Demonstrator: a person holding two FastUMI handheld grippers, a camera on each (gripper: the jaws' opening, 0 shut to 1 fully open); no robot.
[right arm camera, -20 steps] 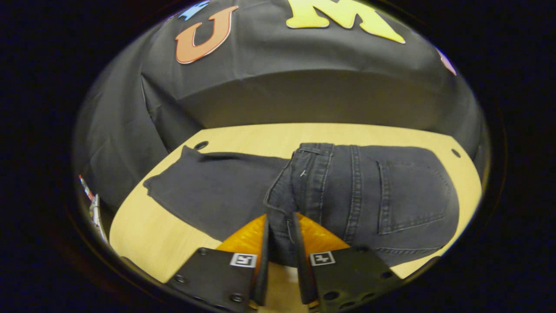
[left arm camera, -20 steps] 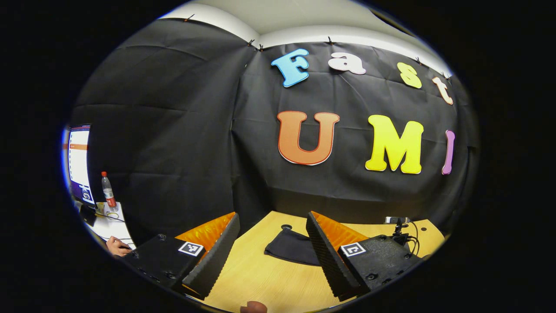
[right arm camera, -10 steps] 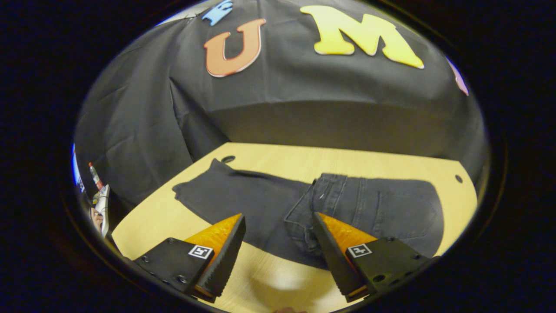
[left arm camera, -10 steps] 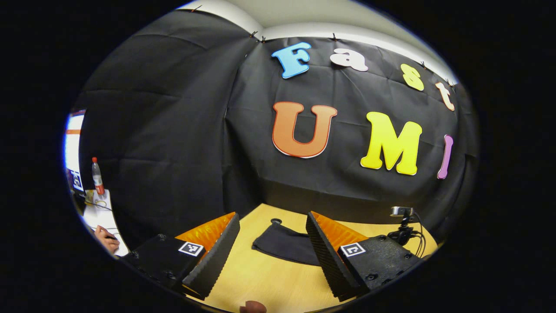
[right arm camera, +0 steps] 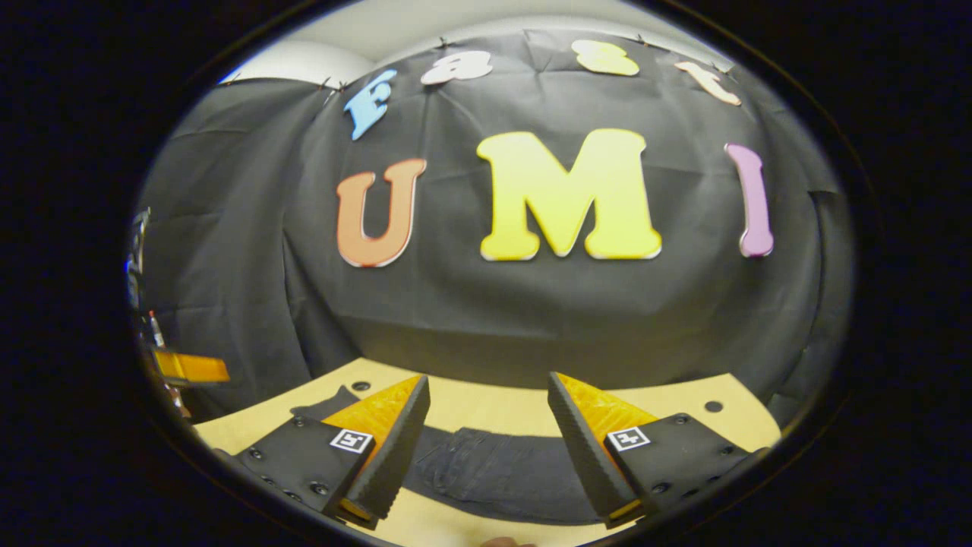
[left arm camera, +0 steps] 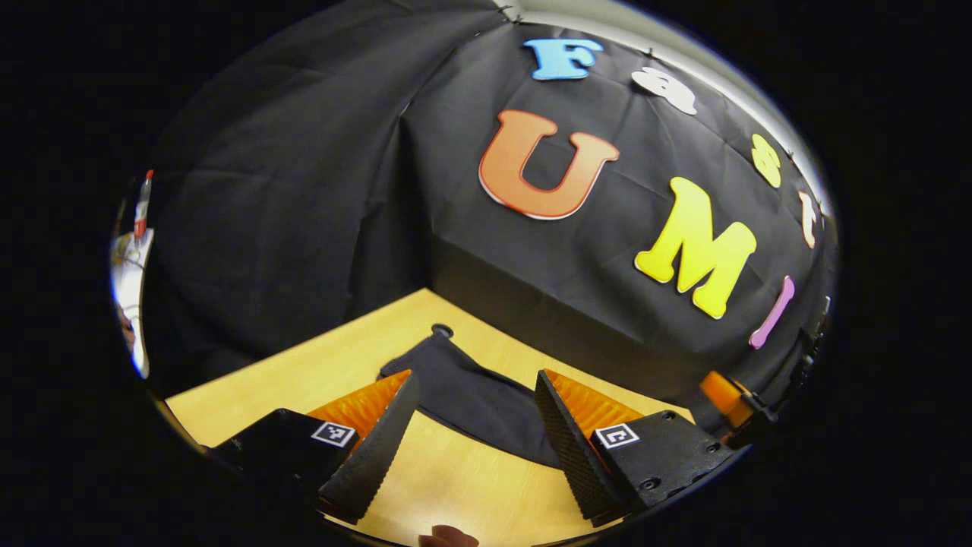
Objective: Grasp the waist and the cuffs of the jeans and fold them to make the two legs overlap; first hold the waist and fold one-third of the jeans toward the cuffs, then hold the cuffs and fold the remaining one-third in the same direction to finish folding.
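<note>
Evidently both tongs, left (left arm camera: pixel 471 444) and right (right arm camera: pixel 486 448), gaped empty; I judged the jeans (right arm camera: pixel 493 471) cuffs (left arm camera: pixel 456 380) needed a square, even pinch.

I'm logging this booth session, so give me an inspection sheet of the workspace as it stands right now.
Surface: light wooden table with round holes.
Job's things: dark jeans lying flat on the table, waist part folded over; the leg end reaches a table hole.
Clutter: nothing seen on the table.
Grippers: left gripper open above the leg end; right gripper open above the jeans; neither touches cloth.
Cables: nothing seen.
Surroundings: black cloth wall; a bottle on a side desk.
</note>
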